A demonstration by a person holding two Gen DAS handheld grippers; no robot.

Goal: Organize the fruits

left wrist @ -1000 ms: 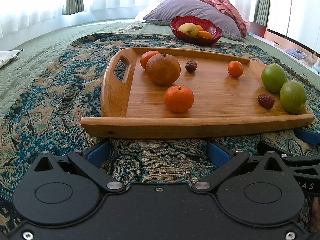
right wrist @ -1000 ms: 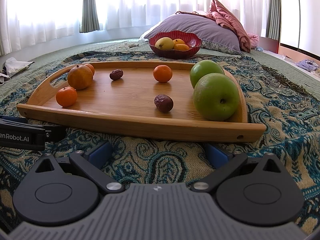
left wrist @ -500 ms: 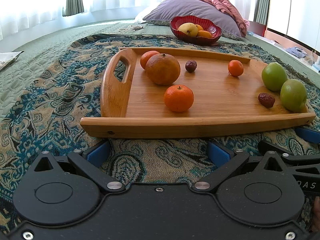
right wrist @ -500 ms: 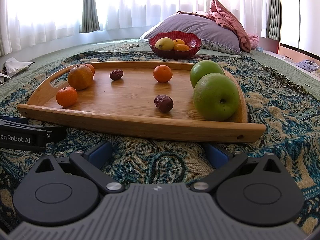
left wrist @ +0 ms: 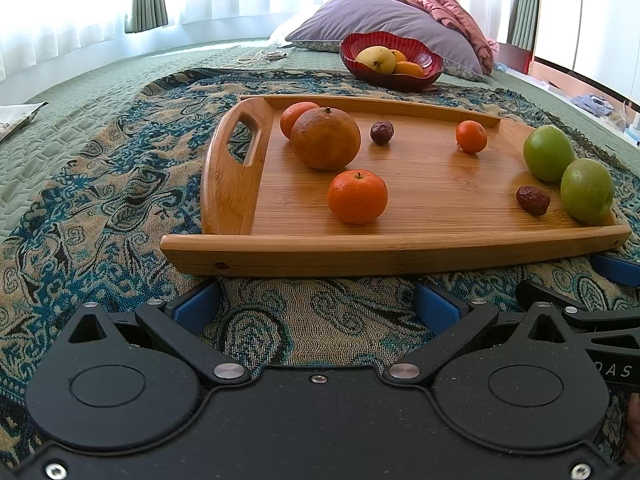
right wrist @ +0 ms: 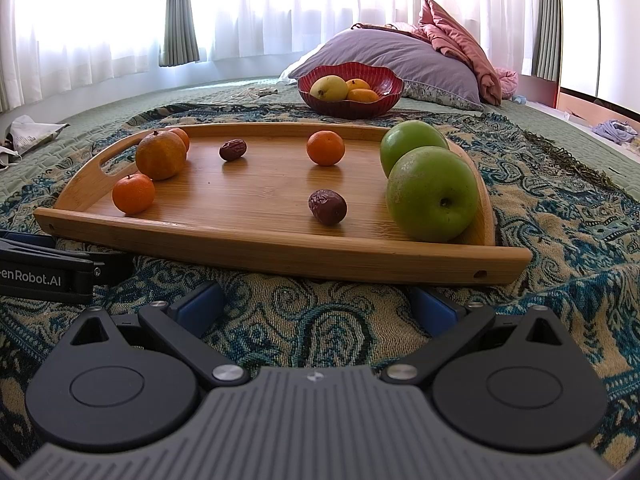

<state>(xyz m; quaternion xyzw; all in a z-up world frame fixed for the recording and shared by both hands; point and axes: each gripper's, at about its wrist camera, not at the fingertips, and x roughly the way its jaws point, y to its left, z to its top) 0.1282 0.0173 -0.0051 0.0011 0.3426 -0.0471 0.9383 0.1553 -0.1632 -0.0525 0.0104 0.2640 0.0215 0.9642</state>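
Glossy round apples (right wrist: 432, 194), bamboo tray (right wrist: 256, 240)

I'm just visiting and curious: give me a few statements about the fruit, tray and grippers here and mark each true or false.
1. Two green apples sit at the right end of the wooden tray. True.
2. The red scalloped bowl is empty. False: it holds yellow and orange fruit.
3. The left gripper holds a small orange tangerine. False: its jaws are open and empty; the tangerine lies on the tray.
4. Two dark dried dates lie on the tray. True.
5. The right gripper is open. True.
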